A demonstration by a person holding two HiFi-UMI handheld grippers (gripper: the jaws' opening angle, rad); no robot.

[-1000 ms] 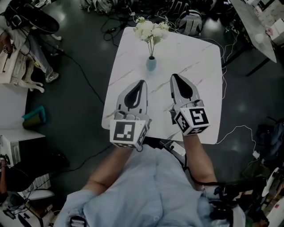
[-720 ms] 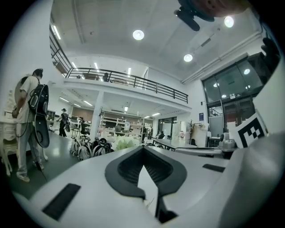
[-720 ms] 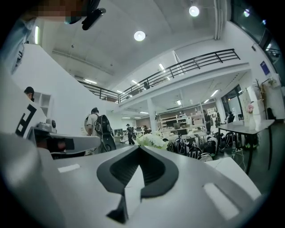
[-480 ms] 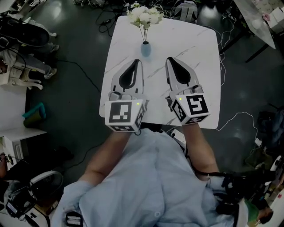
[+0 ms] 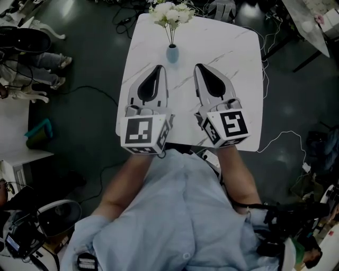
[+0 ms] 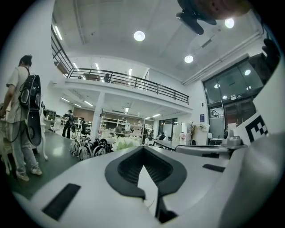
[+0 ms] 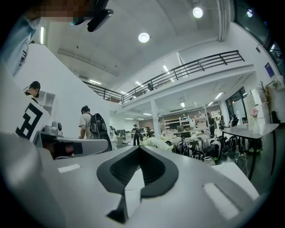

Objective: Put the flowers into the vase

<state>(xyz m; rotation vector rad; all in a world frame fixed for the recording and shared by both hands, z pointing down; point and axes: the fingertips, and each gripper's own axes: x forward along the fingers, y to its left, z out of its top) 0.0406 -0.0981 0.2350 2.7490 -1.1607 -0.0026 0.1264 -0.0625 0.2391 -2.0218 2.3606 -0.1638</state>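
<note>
Flowers stand in the blue vase at the top centre of the frame, while your left tool and right tool hover below it over the counter, both pinched closed and empty, so the job looks done.

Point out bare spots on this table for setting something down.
Free: the table right of the vase, out to the far right corner; a narrower strip on its left. Crowded: the near half, under the left tongs and right tongs.
</note>
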